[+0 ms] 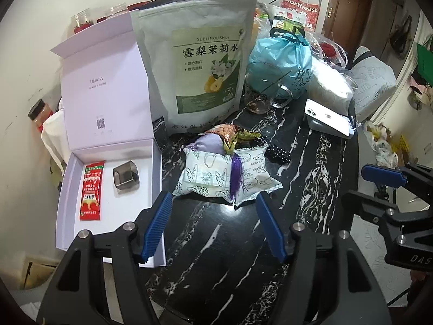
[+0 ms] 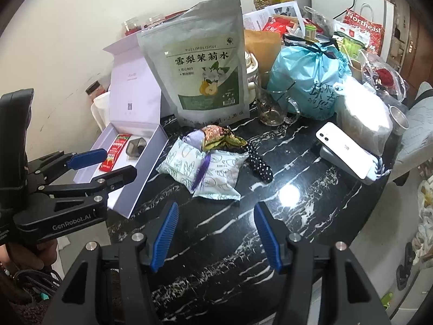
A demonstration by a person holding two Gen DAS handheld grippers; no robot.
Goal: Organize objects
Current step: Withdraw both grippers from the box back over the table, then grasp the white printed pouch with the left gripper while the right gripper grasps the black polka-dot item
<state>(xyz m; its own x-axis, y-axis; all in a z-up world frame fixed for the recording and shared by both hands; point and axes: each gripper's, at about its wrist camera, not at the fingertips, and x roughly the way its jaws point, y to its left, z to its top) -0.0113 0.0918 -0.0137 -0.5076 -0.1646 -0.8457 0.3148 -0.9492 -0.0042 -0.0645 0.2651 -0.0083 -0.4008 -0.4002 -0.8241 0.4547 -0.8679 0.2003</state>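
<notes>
Left tongs (image 1: pixel 213 224) and right tongs (image 2: pixel 216 233), both spread and empty, hover above the worktop (image 1: pixel 216 257); white snack packets (image 1: pixel 224 178) lie just beyond them, beside the open box (image 1: pixel 113 189).

free: bare black table (image 2: pixel 216 243) in front | blocked: snack packets (image 2: pixel 205 168), open box (image 1: pixel 108 178) left, phone (image 2: pixel 349 151) right

On the black marble desk (image 1: pixel 216 243) in front of me lies a heap of small things: two white printed snack packets (image 1: pixel 224 174) lying flat and overlapping, a lilac cloth sachet with a purple tassel (image 1: pixel 209 142) on top, a crumpled gold-green foil wrapper (image 1: pixel 232 135) beside it. My open white gift box (image 1: pixel 108 162) holds a red sachet (image 1: pixel 92 191) and a grey metal piece (image 1: pixel 125 177), apart.
</notes>
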